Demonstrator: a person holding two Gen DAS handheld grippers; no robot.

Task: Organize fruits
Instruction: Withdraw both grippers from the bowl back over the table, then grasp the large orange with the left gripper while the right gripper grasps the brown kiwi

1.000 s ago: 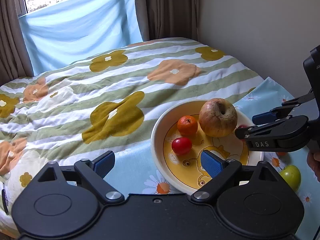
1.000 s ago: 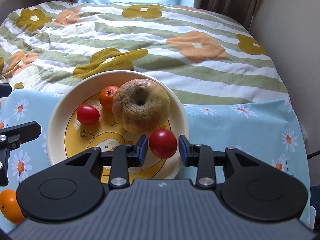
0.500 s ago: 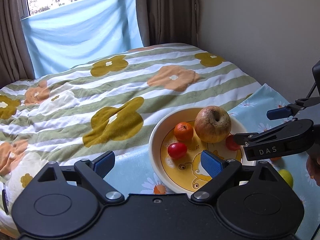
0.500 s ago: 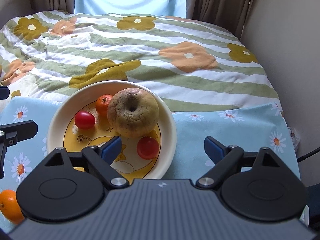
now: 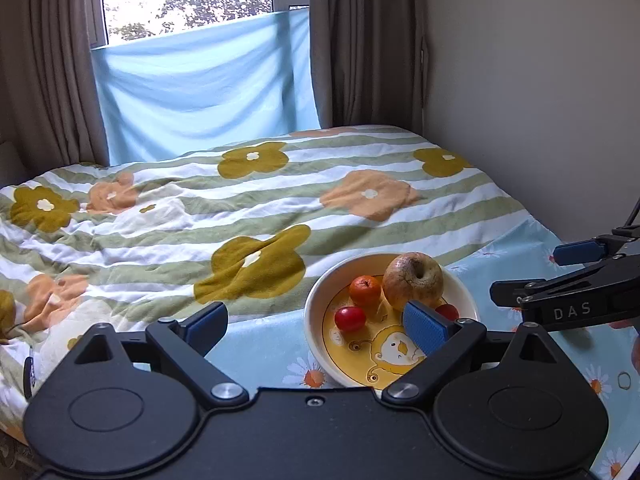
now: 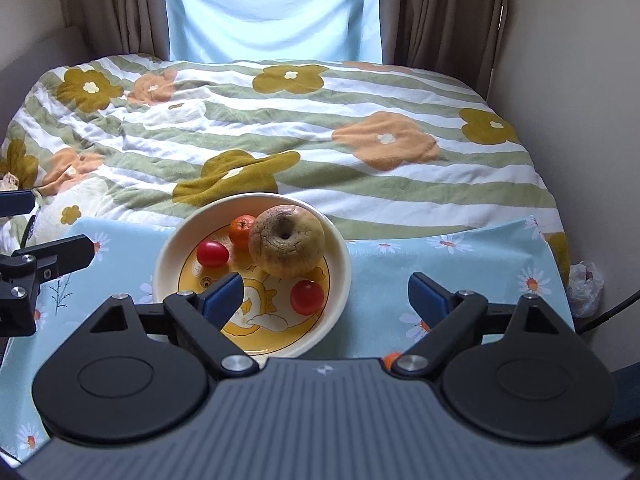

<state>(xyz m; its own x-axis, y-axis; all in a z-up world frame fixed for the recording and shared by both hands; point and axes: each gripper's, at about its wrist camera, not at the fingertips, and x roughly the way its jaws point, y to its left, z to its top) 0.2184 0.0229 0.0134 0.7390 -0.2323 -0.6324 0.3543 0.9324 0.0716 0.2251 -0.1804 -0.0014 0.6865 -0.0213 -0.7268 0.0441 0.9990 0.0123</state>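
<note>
1. On a daisy-print blue cloth (image 6: 472,264) at the foot of a flower-striped quilt (image 6: 280,128), a cream bowl with a yellow cartoon centre (image 6: 340,280) holds the sorted fruit.
2. My right claw (image 6: 322,300) hangs above the bowl's near rim, jaws spread wide and empty; my left claw (image 5: 316,322) is equally agape, gripping nothing.
3. Counted in the bowl: one wrinkled brown apple (image 6: 286,246), one small orange tangerine (image 6: 242,230), and two red cherry tomatoes, one on the far side (image 6: 212,253), one nearer me (image 6: 307,297).
4. I judge a drop-off step finished, with nothing in hand.
5. A sliver of orange fruit (image 6: 392,358) peeks out beside my right claw's body, on the cloth.
6. Next move, I reckon: swing down to a stray fruit, straddle it, then squeeze gently.
</note>
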